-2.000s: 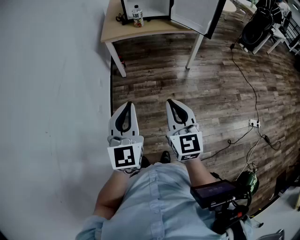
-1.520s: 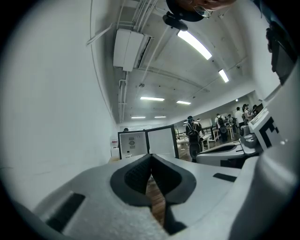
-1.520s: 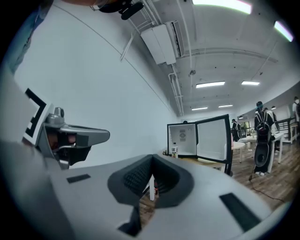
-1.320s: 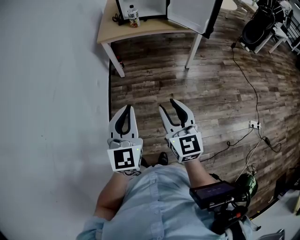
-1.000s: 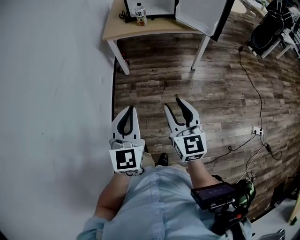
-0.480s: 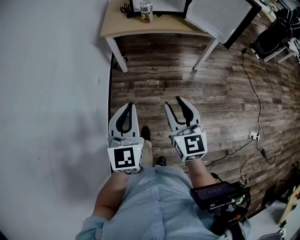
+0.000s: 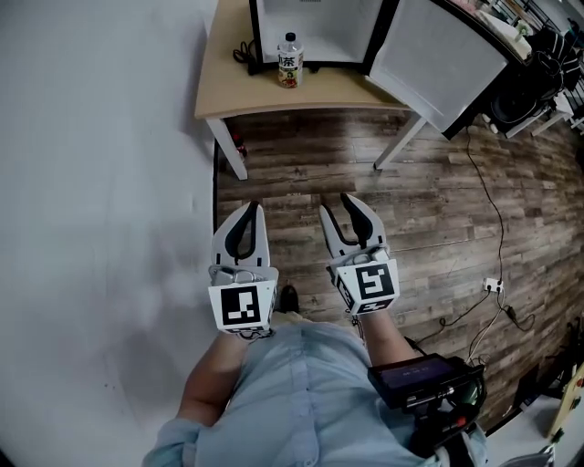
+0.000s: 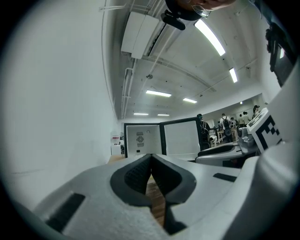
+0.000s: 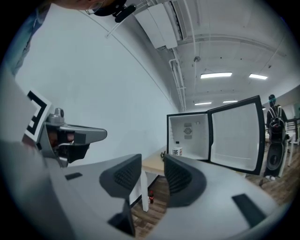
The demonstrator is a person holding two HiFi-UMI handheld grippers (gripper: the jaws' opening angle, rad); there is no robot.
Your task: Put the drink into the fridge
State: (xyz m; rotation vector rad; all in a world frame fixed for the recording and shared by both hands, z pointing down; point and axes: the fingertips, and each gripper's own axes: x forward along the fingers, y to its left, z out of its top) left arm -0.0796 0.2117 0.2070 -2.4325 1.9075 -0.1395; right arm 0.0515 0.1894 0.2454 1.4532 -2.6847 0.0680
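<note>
The drink, a small clear bottle [image 7: 288, 60] with a white label, stands upright on the light wooden table [image 7: 228, 91], just in front of the small fridge [image 7: 315, 23]. The fridge door [image 7: 438, 59] hangs wide open to the right. Both grippers are held over the floor, well short of the table. My left gripper [image 7: 246, 212] is shut and empty, its pads touching [image 8: 151, 161]. My right gripper [image 7: 342, 202] has a narrow gap that is closing, with nothing in it [image 9: 152, 171]. The right gripper view shows the bottle [image 9: 176, 151] by the fridge's white interior [image 9: 190, 133].
A white wall [image 7: 100, 228] runs along the left, close to the table. Cables [image 7: 488, 182] and a socket [image 7: 493, 285] lie on the wooden floor at the right. A black chair [image 7: 516, 91] stands at the back right. A small red bottle [image 9: 150, 196] sits under the table.
The table, bottle and fridge have come nearer and lower in the head view. The right jaws, shut two seconds ago, opened and have since narrowed a little. The left gripper stayed shut.
</note>
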